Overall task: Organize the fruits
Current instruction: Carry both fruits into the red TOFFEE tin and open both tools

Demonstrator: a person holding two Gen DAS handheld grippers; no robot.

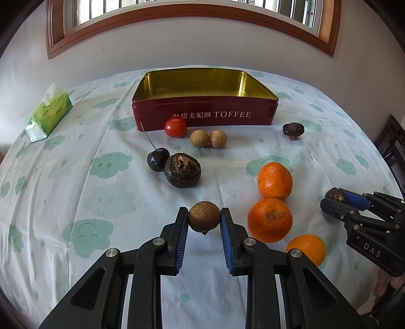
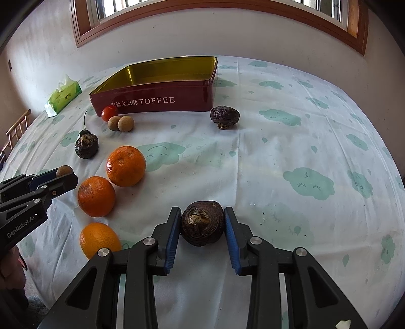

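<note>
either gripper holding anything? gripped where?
Left gripper clamps a brown longan across its sides. Right gripper clamps a dark water chestnut across its sides.

I am working in a lived-in room of a home. The table [image 1: 76, 202] wears a thin white cloth printed with smiling green clouds, creased from folding. At its far left sits a green tissue pack [image 1: 49, 112], and at the far middle an open red toffee tin [image 1: 205, 101]. Behind runs a marked white wall under a wood-framed barred window [image 1: 192, 15]. A wooden chair [image 2: 17, 129] stands at the left.
</note>
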